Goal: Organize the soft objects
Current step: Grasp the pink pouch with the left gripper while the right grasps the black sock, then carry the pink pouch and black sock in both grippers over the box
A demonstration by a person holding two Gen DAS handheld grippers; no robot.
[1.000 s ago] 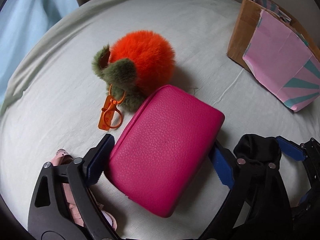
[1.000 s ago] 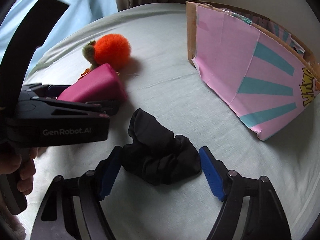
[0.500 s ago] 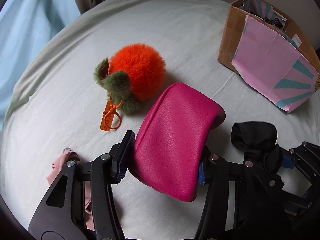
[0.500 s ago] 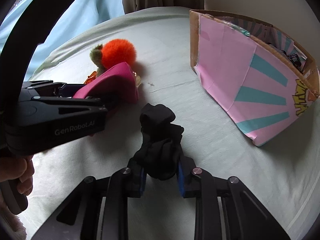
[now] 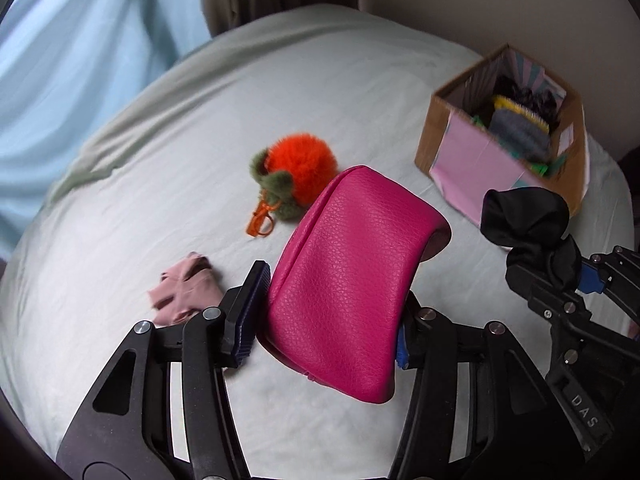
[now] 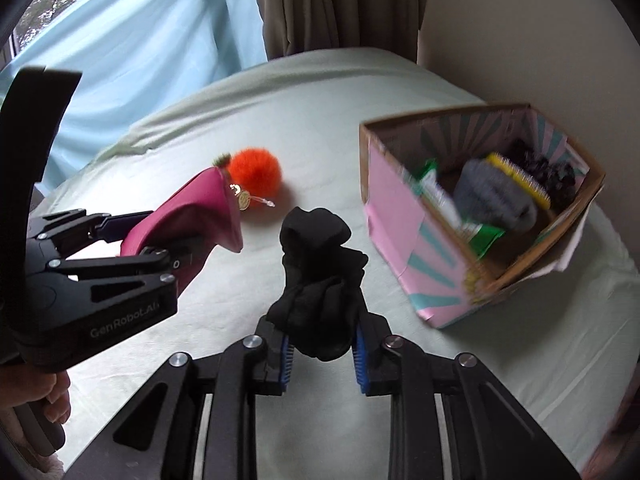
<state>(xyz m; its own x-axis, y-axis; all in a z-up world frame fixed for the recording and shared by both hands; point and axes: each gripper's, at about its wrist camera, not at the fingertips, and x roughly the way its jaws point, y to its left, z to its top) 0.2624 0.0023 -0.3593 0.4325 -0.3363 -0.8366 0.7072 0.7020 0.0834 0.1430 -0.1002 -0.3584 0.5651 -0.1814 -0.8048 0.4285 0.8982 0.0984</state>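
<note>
My left gripper (image 5: 324, 328) is shut on a magenta pouch (image 5: 352, 276) and holds it above the bed; the pouch also shows in the right wrist view (image 6: 192, 216). My right gripper (image 6: 322, 354) is shut on a bunched black sock (image 6: 320, 276), lifted off the sheet; the sock also shows in the left wrist view (image 5: 528, 220). An orange fluffy ball with green leaves and an orange clip (image 5: 296, 168) lies on the sheet beyond the pouch. A small pink cloth (image 5: 184, 288) lies left of my left fingers.
A cardboard box with pink and teal paper sides (image 6: 404, 184) stands at the right on the pale green bed (image 5: 160, 160), holding grey, yellow, green and black items. Blue curtain (image 6: 140, 48) and brown drapes hang behind. A wall is behind the box.
Both grippers closed on their objects and rose. The pouch and the black sock left the sheet, and the box's open top came into view.
</note>
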